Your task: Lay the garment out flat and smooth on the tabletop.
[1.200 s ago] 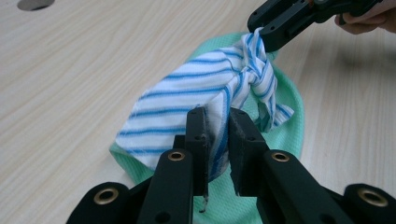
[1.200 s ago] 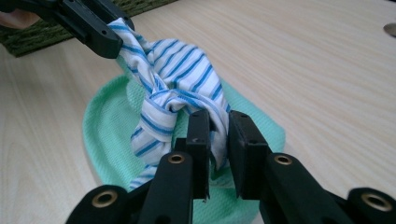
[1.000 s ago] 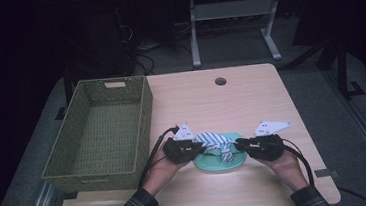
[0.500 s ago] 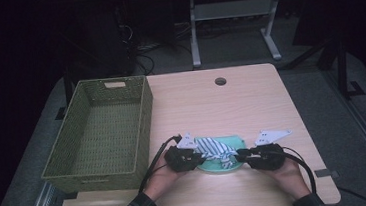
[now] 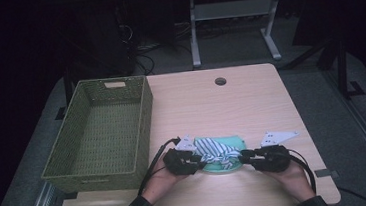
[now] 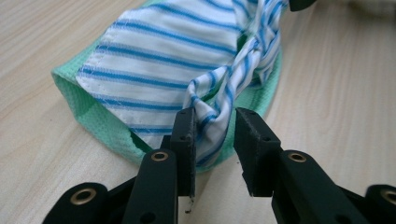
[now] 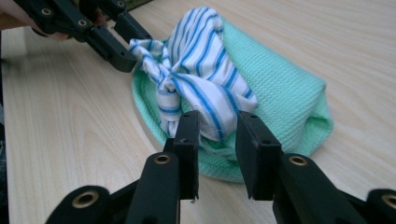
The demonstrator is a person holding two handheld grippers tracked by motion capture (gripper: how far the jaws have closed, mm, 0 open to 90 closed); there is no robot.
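Both grippers, left gripper (image 6: 214, 140) and right gripper (image 7: 217, 140), flank the knotted striped cloth (image 7: 196, 70), jaws narrowly parted, left's just opening, likely letting its ends go.

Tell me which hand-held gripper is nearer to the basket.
Left. The left hand-held gripper sits just right of the basket, at the striped cloth's left end. The right hand-held gripper is beyond the cloth, farther from the basket.

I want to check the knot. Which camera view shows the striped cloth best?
The right gripper view: the striped cloth lies whole on the green cloth, its knot plain. The left gripper view crops the cloth. The high view shows it small.
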